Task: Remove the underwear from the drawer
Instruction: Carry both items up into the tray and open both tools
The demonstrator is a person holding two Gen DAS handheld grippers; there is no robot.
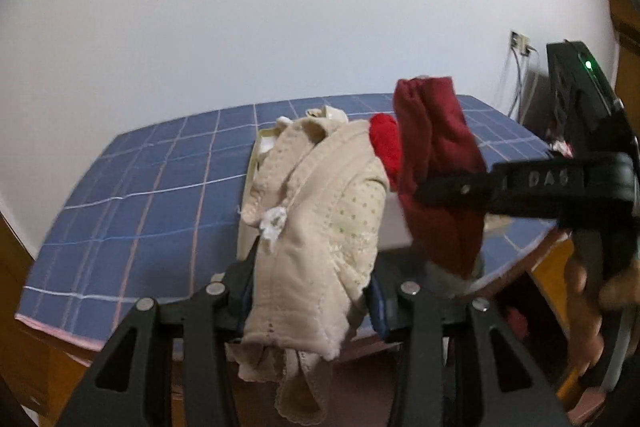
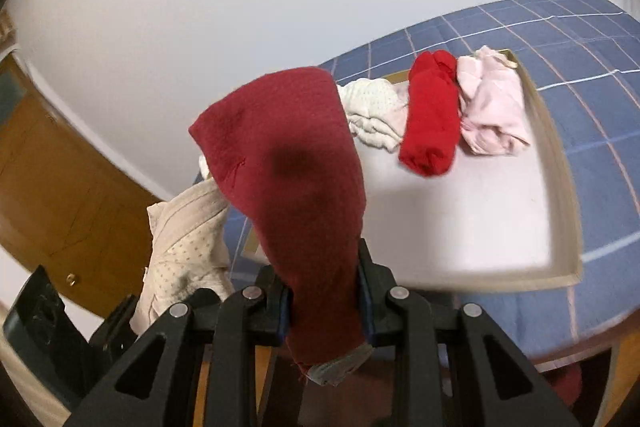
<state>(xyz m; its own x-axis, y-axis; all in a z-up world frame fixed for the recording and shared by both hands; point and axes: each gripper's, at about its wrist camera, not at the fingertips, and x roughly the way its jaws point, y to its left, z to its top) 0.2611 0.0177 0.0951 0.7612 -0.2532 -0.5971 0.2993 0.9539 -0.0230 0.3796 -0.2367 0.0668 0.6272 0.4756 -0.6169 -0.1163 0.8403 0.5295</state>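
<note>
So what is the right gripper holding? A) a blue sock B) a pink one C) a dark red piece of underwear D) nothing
C: in the right wrist view the right gripper is shut on the dark red underwear, lifted clear of the white drawer; the pink one lies in the drawer.

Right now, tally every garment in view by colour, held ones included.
Dark red: 1, the dark red piece in the right gripper
Beige: 1, the beige garment in the left gripper
Bright red: 1, the bright red roll in the drawer
Pale pink: 1, the pink piece in the drawer
White dotted: 1, the white dotted piece in the drawer
Total: 5
</note>
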